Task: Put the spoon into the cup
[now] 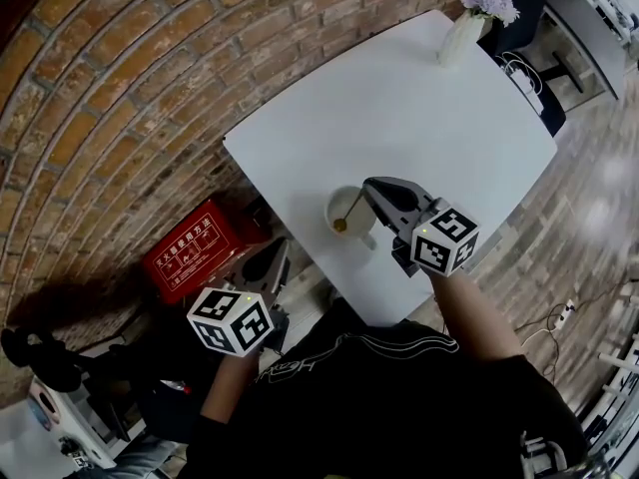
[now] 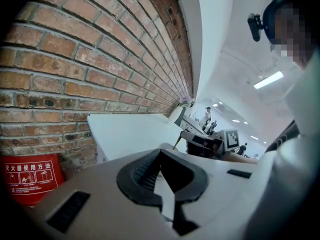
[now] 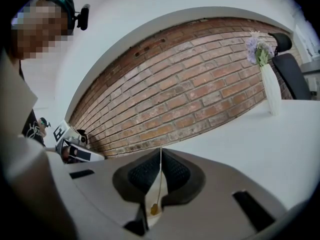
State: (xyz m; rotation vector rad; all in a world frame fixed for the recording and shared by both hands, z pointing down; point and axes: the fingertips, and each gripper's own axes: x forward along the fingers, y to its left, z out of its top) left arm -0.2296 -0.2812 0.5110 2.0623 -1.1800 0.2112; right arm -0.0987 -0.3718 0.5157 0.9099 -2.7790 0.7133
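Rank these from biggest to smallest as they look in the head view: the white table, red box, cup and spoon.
1. white table
2. red box, which sits lower and farther from the camera, so it may really be bigger than it looks
3. cup
4. spoon, thin, dipping into the cup

White cup [image 1: 331,206] — golden spoon [image 1: 351,211].

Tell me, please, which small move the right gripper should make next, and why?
Probably open the right gripper and let the spoon go. Its jaws are shut on the handle's top end, and the spoon's bowl already sits low inside the cup, with the handle slanting over the rim. Whether the bowl touches the bottom I cannot tell, so release gently.
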